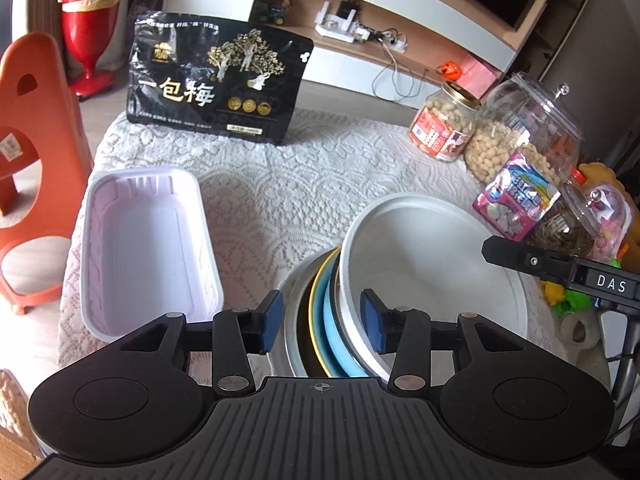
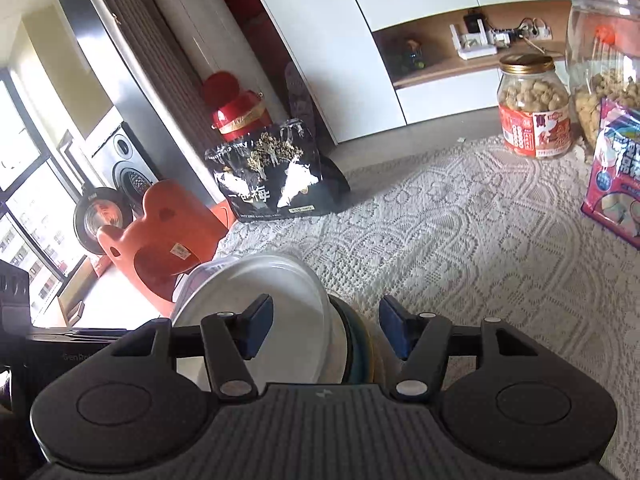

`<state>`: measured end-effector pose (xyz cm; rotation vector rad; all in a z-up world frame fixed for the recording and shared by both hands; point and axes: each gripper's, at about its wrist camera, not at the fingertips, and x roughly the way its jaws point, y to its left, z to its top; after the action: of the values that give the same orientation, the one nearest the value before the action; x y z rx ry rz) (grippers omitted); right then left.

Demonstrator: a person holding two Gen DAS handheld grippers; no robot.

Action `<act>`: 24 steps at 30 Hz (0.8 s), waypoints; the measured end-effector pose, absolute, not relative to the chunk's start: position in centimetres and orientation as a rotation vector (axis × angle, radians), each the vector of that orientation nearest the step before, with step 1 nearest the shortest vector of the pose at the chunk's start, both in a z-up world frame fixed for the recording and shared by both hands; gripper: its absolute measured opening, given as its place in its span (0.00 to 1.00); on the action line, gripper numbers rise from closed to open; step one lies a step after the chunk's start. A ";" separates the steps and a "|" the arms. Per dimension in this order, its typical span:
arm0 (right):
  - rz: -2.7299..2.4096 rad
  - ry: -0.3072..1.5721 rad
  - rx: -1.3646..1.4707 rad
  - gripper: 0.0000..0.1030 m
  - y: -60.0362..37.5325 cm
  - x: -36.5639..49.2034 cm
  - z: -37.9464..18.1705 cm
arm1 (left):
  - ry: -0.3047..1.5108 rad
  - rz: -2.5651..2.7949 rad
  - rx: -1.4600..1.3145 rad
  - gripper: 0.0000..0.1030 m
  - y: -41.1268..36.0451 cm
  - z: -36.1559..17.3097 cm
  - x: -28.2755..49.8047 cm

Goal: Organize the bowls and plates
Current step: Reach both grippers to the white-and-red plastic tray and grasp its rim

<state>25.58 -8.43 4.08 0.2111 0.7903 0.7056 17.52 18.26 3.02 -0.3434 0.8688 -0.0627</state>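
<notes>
Left gripper (image 1: 322,322) clamping tilted dish stack (image 1: 340,320), lace tablecloth (image 1: 304,184) beyond

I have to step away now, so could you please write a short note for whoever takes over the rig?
Left gripper: jaws straddle the tilted stack of plates and bowls; pads close to its sides, contact unclear.
Right gripper: jaws straddle the same stack from the other side; grip also unclear.
Things: the stack stands on edge, white bowl outermost, over the lace cloth. An empty lilac tray lies beside it.
Done: dishes nested into one stack.
Left: set the stack down, possibly in the tray.
</notes>
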 end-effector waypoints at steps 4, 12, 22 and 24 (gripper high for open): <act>0.750 0.815 0.168 0.38 -7.0 24.7 3.3 | 0.860 -0.083 -0.380 0.36 18.6 3.1 17.1; 0.751 0.607 0.018 0.48 -5.8 23.0 9.4 | 0.720 -0.021 -0.603 0.36 24.6 5.9 15.6; 0.792 1.105 -0.096 0.65 11.7 29.8 10.2 | 0.818 0.372 -0.569 0.36 33.2 1.3 19.9; 0.743 1.196 -0.100 0.64 15.1 31.1 8.3 | 0.869 0.375 -0.562 0.36 33.9 0.3 21.1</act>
<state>31.06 15.13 8.25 -0.1001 1.1958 0.7433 21.09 33.91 0.28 -0.5621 0.8694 0.3753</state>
